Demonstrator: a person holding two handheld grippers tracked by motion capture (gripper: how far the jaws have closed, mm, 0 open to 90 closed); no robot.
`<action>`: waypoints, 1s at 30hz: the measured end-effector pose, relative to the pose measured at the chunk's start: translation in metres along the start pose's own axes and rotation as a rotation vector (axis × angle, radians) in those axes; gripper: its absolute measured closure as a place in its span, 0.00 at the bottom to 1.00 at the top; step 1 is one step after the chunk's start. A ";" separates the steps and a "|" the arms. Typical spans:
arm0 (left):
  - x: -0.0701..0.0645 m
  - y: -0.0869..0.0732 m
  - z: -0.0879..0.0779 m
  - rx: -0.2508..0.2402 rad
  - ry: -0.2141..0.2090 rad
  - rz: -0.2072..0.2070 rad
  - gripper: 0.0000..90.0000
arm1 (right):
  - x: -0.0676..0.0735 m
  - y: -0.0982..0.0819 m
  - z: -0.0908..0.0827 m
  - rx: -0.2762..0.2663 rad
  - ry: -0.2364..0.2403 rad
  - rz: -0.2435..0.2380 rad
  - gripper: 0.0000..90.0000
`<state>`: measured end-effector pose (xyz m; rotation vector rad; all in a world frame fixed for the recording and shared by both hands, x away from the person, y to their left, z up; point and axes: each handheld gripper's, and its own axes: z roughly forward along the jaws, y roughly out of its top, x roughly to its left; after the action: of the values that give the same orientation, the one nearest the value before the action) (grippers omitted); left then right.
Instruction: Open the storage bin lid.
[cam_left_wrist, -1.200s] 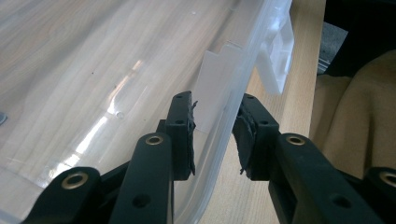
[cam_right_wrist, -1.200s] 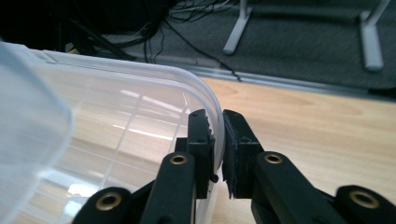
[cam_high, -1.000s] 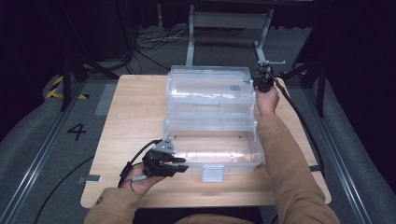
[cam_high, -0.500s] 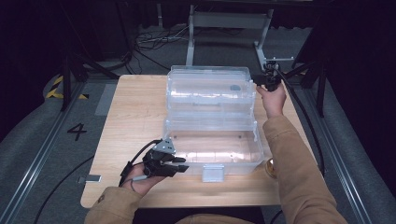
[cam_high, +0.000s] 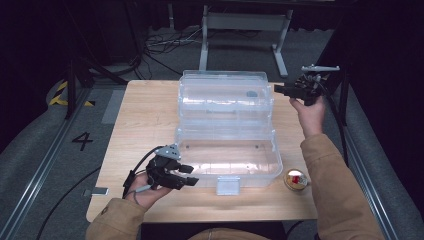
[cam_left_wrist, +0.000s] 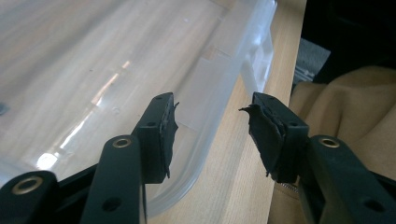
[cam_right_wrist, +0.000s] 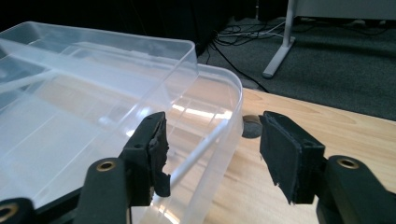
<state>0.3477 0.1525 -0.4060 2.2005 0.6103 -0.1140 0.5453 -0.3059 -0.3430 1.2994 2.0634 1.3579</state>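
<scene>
A clear plastic box (cam_high: 260, 165) stands open on the wooden table (cam_high: 145, 115), its lid (cam_high: 225, 92) tipped back upright. My left gripper (cam_high: 190, 175) lies at the box's front left corner. In the left gripper view its jaws (cam_left_wrist: 210, 112) have just been opening and stand apart on either side of the box rim (cam_left_wrist: 212, 121), pads off it. My right gripper (cam_high: 276, 89) hovers at the lid's right edge. Its jaws (cam_right_wrist: 212, 126) have also just been opening, and the lid's rim (cam_right_wrist: 231, 116) runs between them untouched.
A small round gold and red thing (cam_high: 296, 180) lies on the table right of the box's front. The box's latch (cam_high: 227, 185) hangs at its front edge. A dark round spot (cam_right_wrist: 252, 126) sits on the table behind the lid. Metal stand legs (cam_high: 280, 55) rise beyond the table.
My right gripper has moved right and upward off the lid's edge with its jaws spreading. The left gripper has stayed in place and its jaws have spread wider.
</scene>
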 end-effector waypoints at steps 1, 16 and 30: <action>0.001 0.001 -0.003 -0.004 0.009 -0.012 0.56 | 0.000 -0.003 -0.006 -0.007 0.003 -0.001 0.46; 0.038 -0.008 -0.049 -0.098 0.133 -0.107 0.55 | 0.018 -0.065 -0.087 -0.117 0.001 -0.061 0.33; 0.066 -0.012 -0.075 -0.190 0.237 -0.226 0.56 | 0.015 -0.090 -0.119 -0.012 0.006 -0.071 0.17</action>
<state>0.3907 0.2406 -0.3843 1.9705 0.9622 0.0863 0.4099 -0.3681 -0.3604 1.2066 2.0819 1.3424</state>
